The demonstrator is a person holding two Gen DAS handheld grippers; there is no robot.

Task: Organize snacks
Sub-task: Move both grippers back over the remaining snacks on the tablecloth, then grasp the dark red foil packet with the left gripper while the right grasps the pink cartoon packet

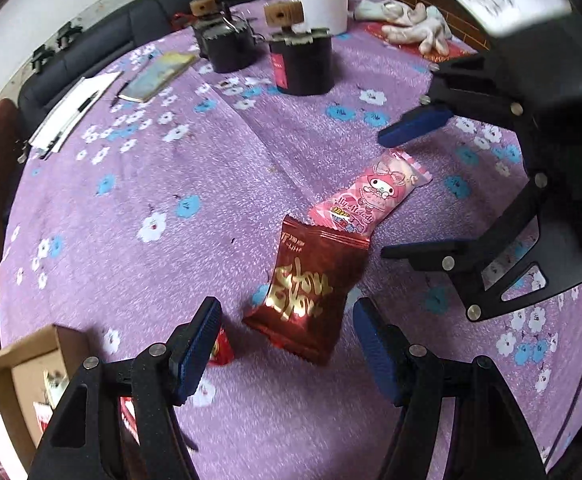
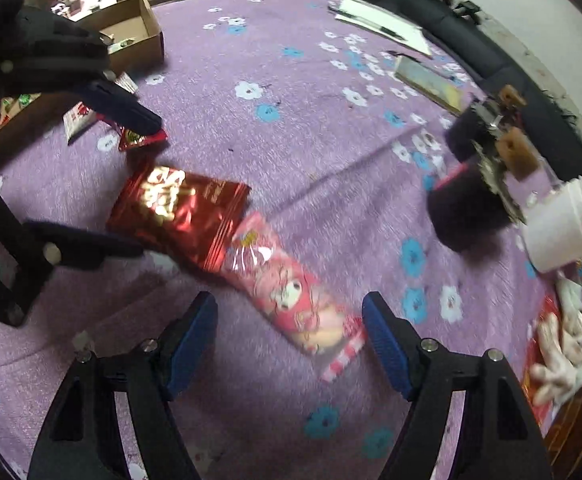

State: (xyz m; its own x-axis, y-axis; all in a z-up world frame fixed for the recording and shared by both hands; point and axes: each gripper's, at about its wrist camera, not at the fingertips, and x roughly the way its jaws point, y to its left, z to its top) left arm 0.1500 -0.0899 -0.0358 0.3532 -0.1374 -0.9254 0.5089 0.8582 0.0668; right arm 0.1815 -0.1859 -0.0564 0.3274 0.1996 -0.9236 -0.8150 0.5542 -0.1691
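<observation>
Two snack packets lie end to end on the purple flowered cloth of the bench (image 1: 131, 208), and each gripper hangs over one of them. The dark red foil packet with gold lettering (image 1: 311, 292) sits just ahead of the left gripper (image 1: 287, 340), between its blue pads, which stand apart and touch nothing; its long axis runs from about six o'clock up toward twelve, roughly in line with the fingers. In the right wrist view the long pink cartoon-printed wrapper (image 2: 291, 296) lies between the spread pads of the right gripper (image 2: 291, 336), released and gripping nothing, and its long axis slants from five o'clock near the fingertips up to eleven o'clock, where its far end touches or slightly overlaps the red packet. So the pink wrapper belongs to the right hand, the red packet to the left. The slant probably matters most: the right jaws would close across the wrapper at an angle unless the wrist rolls. The open brown cardboard box (image 2: 131, 28), likely the destination, sits well apart at about ten o'clock in the right view. A small red wrapper (image 1: 221, 350) lies just beside the left finger.
</observation>
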